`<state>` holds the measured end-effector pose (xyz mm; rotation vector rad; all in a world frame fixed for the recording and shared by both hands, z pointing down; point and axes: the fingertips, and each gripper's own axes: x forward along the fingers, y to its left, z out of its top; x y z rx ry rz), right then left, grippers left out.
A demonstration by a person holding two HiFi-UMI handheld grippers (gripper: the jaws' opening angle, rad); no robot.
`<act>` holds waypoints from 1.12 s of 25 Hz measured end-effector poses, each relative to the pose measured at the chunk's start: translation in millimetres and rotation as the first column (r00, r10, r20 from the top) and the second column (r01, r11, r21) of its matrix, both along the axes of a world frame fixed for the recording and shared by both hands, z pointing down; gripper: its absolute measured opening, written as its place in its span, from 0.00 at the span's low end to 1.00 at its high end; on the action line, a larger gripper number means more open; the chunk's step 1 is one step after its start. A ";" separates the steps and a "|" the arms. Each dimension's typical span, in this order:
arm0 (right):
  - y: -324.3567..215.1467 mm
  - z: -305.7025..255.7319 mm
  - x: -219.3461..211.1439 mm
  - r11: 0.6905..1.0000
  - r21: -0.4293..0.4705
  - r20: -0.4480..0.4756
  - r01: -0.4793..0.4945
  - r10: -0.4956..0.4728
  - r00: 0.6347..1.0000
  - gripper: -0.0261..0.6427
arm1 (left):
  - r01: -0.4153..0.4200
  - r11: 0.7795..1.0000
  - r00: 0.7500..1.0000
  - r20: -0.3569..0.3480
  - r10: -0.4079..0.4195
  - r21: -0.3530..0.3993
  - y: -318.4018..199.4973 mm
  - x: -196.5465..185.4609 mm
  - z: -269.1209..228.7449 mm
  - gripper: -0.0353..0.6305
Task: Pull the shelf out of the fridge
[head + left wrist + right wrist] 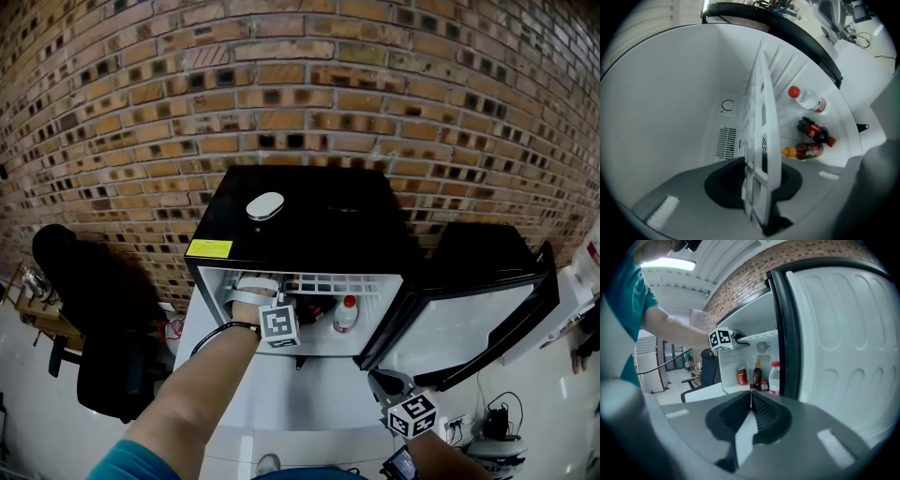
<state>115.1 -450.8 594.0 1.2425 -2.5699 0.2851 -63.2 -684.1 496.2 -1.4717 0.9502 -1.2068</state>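
A small black fridge (309, 220) stands open against a brick wall. Its white wire shelf (328, 281) lies across the upper part of the compartment. My left gripper (255, 283) reaches into the fridge at the shelf's left front. In the left gripper view the shelf (761, 117) runs edge-on between the jaws, and the left gripper (757, 180) is shut on its front edge with a dark pad on either side. My right gripper (382, 381) hangs low in front of the open door, away from the shelf. In its own view the right gripper (751, 404) is shut with nothing in it.
The fridge door (469, 319) swings open to the right. Below the shelf stand a water bottle (808, 99), a cola bottle (816, 132) and a sauce bottle (804, 151); a red can (742, 376) shows too. A white oval object (265, 205) lies on the fridge top. A black chair (94, 309) stands left.
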 end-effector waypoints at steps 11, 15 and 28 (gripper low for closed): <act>14.7 0.5 3.7 1.000 -0.011 0.003 0.011 -0.011 1.000 0.05 | 0.026 1.000 1.000 -0.005 -0.026 0.018 22.4 -2.8 -6.5 0.08; 19.2 -2.8 6.7 1.000 0.000 0.004 0.015 -0.015 1.000 0.05 | 0.038 0.999 0.998 -0.043 -0.038 -0.004 35.4 -0.5 -7.0 0.08; 37.4 -13.4 14.1 0.998 0.017 -0.005 0.056 -0.056 0.998 0.05 | 0.071 0.997 0.997 -0.040 -0.072 -0.006 80.5 -5.5 -6.3 0.09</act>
